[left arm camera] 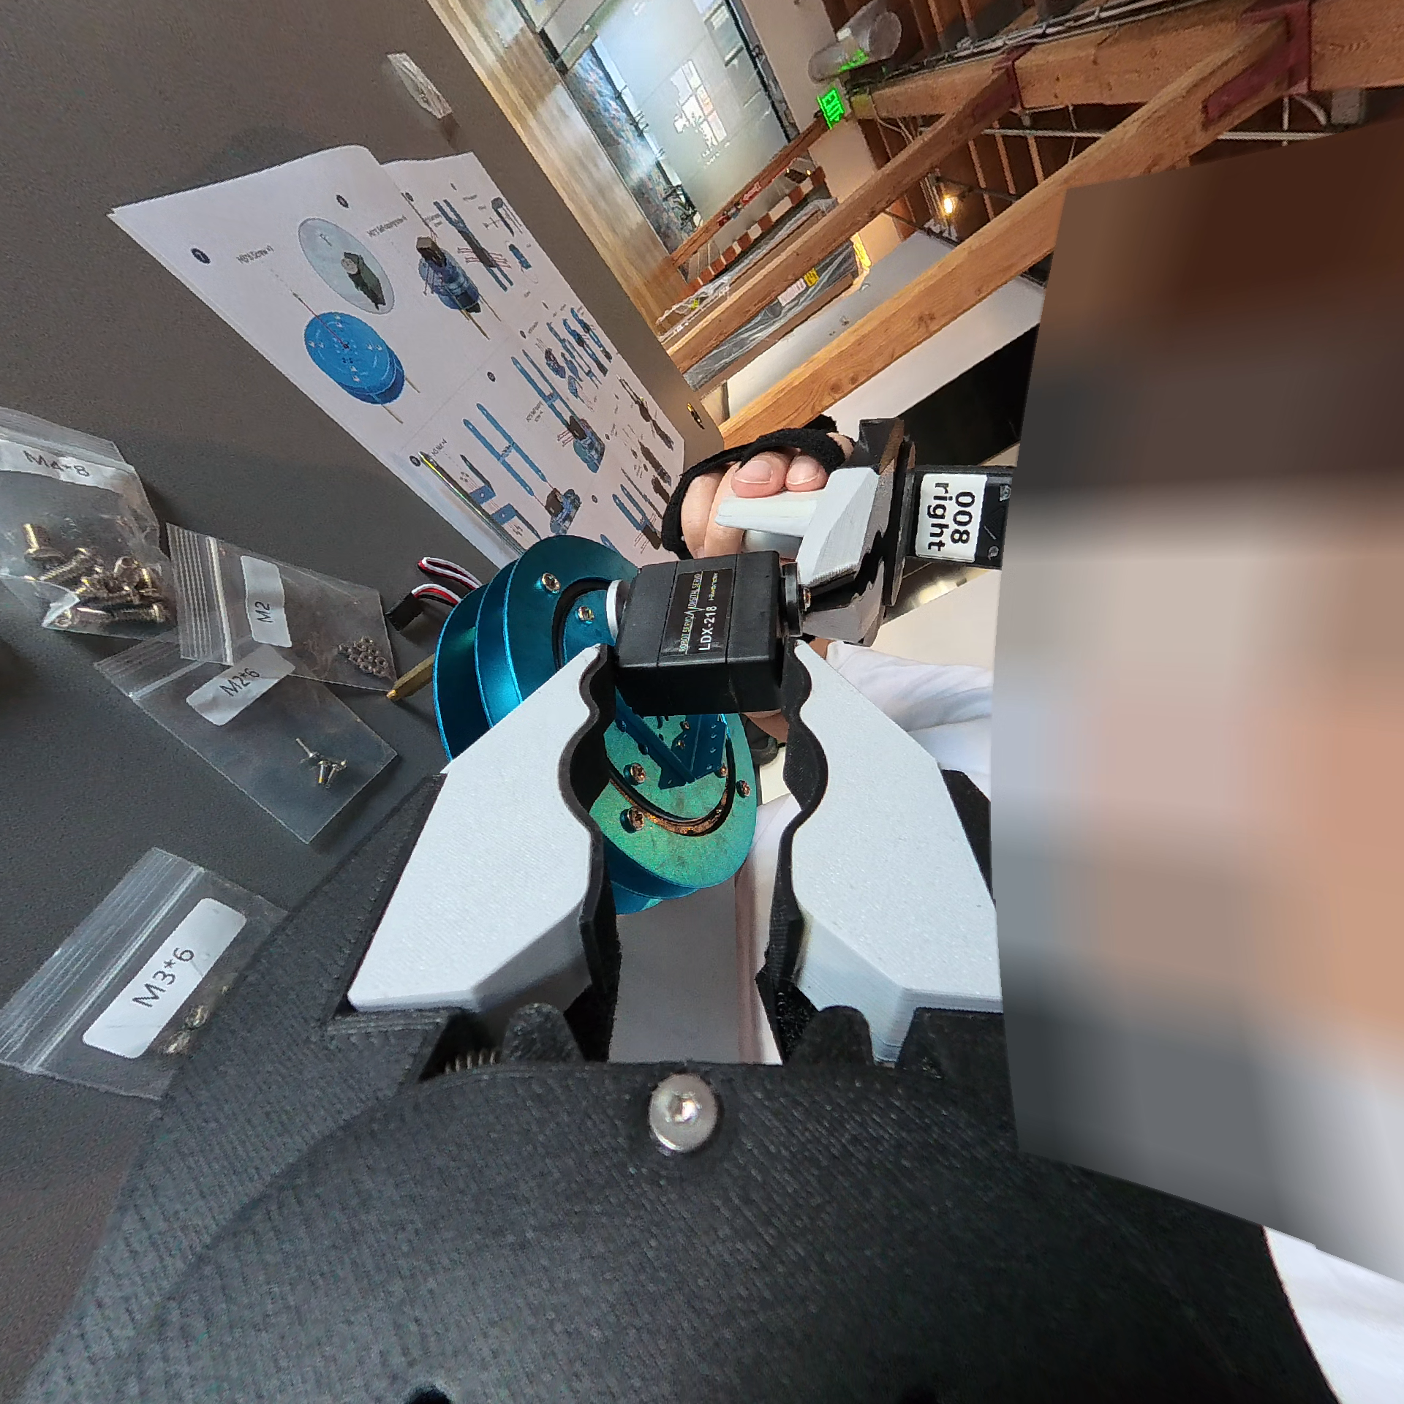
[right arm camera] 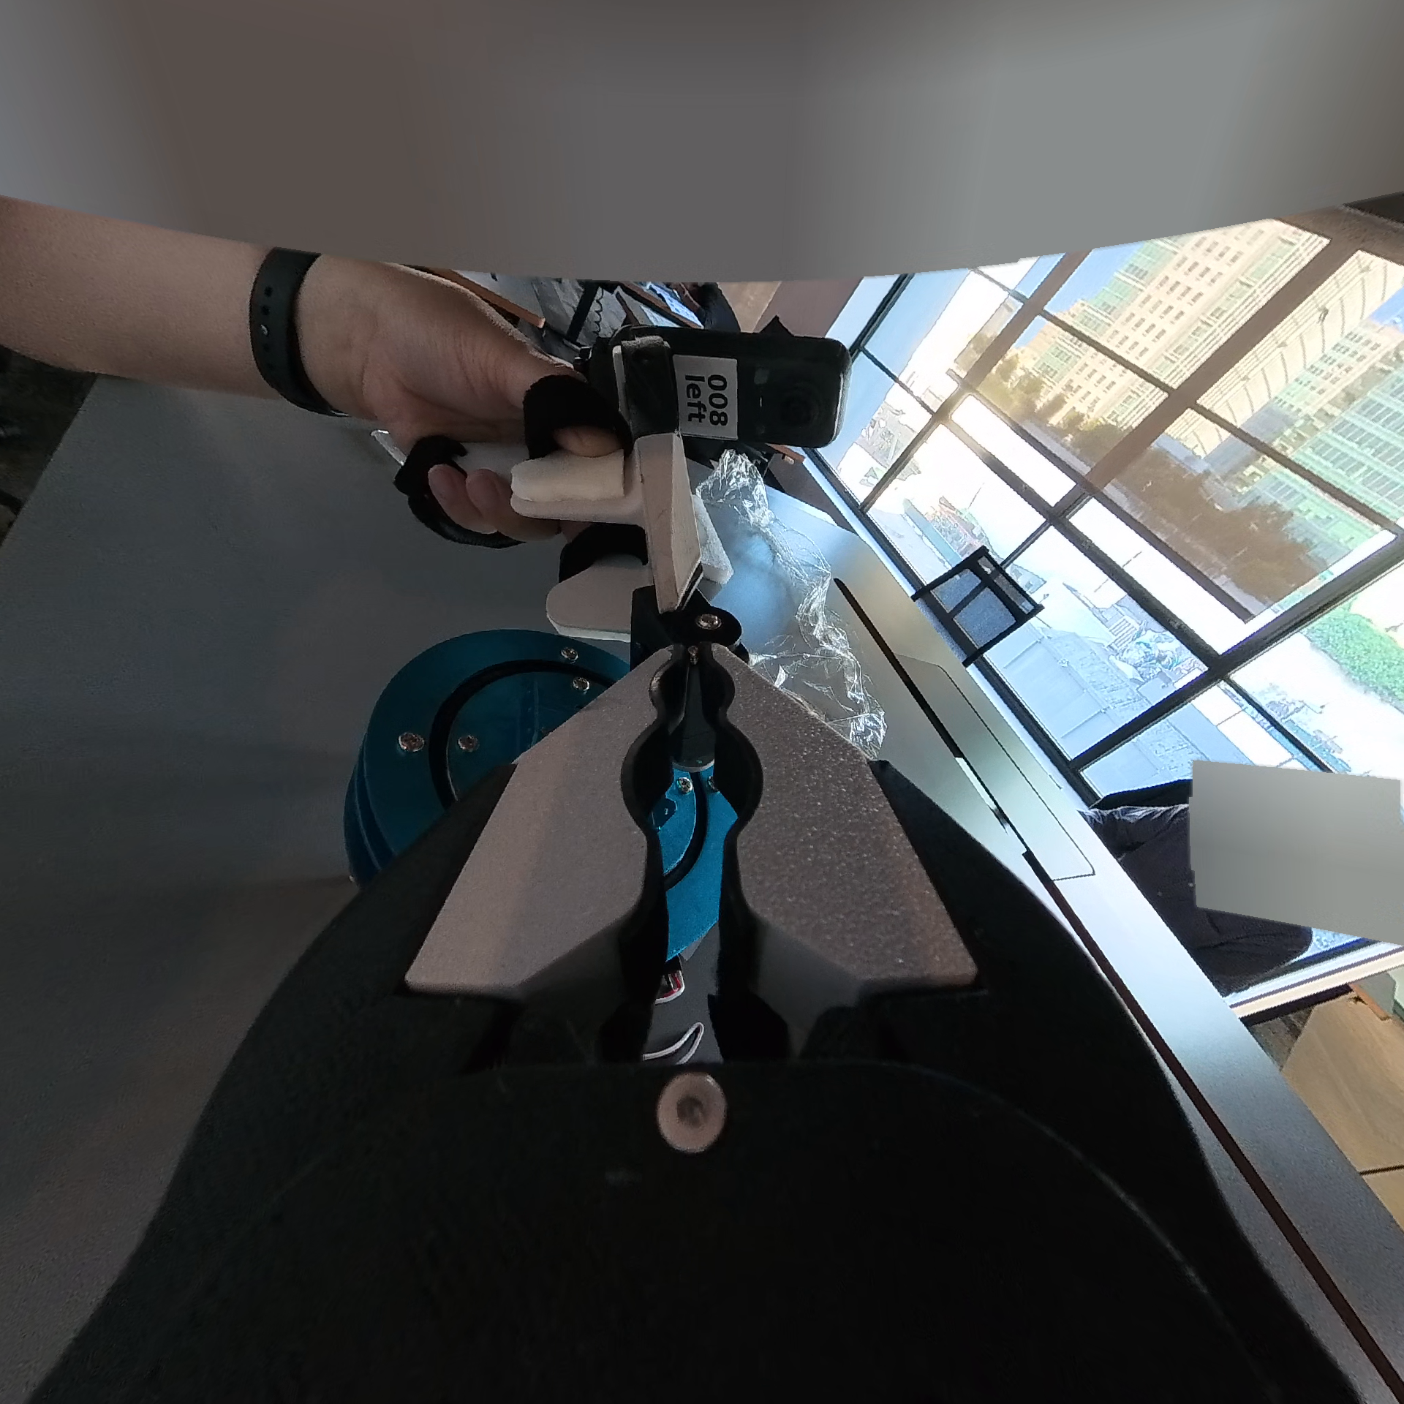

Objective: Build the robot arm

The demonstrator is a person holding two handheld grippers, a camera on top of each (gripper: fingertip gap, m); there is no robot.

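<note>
My left gripper [left arm camera: 699, 668] is shut on a black servo [left arm camera: 699, 608] and holds it at its fingertips above the table. The servo is joined to a blue round metal base [left arm camera: 486, 653] of stacked discs with screws. My right gripper [right arm camera: 695, 668] is shut on a thin black tool [right arm camera: 693, 722] that looks like a small screwdriver. The tool's tip sits at a small screw in the black horn [right arm camera: 706, 623] on the servo's end. The right gripper also shows in the left wrist view [left arm camera: 805, 608], against the servo's right end. The left gripper shows in the right wrist view [right arm camera: 672, 600], with the blue base [right arm camera: 425, 737] beside it.
Several clear labelled bags of screws [left arm camera: 83, 562] [left arm camera: 251, 729] [left arm camera: 144, 972] lie on the dark grey table [left arm camera: 152, 342]. Printed assembly sheets [left arm camera: 365, 304] lie behind them. Servo wires [left arm camera: 448, 585] and a brass standoff [left arm camera: 410, 680] are by the base. Crumpled clear plastic [right arm camera: 790, 592] and a silver laptop [right arm camera: 950, 729] lie to the right. Less than 4 cm separates the two grippers' tips.
</note>
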